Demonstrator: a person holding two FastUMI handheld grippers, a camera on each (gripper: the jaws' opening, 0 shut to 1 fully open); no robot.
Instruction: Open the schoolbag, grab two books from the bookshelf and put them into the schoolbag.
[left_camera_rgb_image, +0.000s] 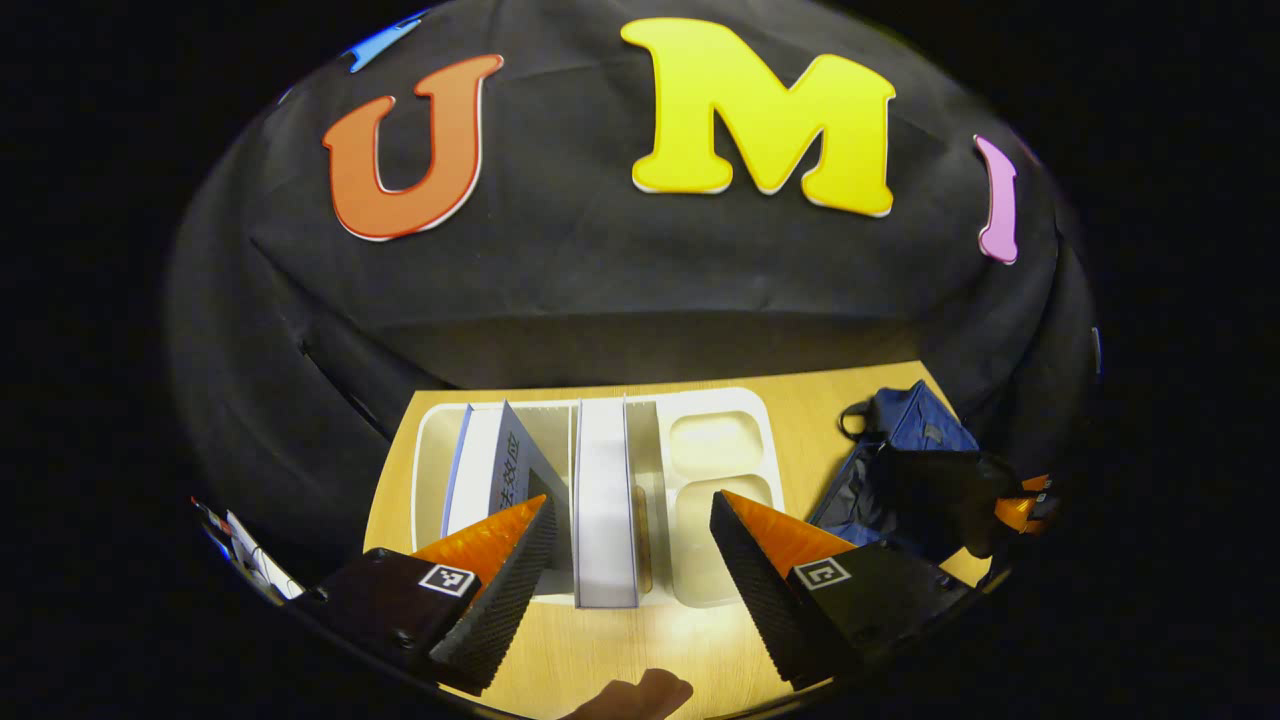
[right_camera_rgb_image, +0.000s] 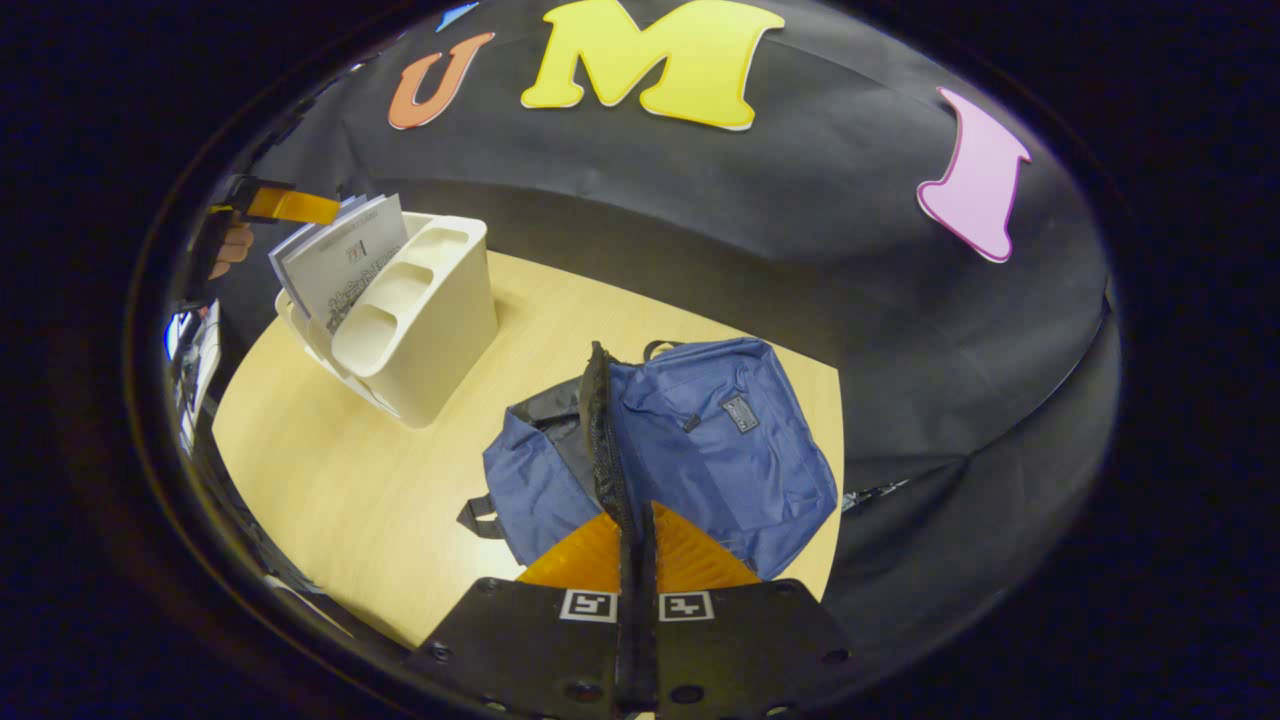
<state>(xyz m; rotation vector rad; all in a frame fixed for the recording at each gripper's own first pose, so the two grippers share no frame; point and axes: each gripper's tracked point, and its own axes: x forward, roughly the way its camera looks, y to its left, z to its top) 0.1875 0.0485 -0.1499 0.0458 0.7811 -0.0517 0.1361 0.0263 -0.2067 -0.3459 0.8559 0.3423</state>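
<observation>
The left tool (left_camera_rgb_image: 632, 530) hangs open above the white book (left_camera_rgb_image: 605, 500) standing in the bookshelf (left_camera_rgb_image: 715, 410), frame centre. The right tool (right_camera_rgb_image: 634, 520) pinches the schoolbag (right_camera_rgb_image: 730, 440) rim, lower centre. A loose pinch could drop the opening; the leaning book (left_camera_rgb_image: 515, 460) may tip.

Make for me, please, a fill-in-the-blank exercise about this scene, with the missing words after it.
1. The right gripper is shut on the edge of the ____ schoolbag.
2. The left gripper, above the white bookshelf, has its fingers ____.
3. The books stand in the bookshelf, which rests on the wooden ____.
4. The two compartments at the bookshelf's end nearest the schoolbag hold ____ books.

Missing words: blue; open; table; no
</observation>
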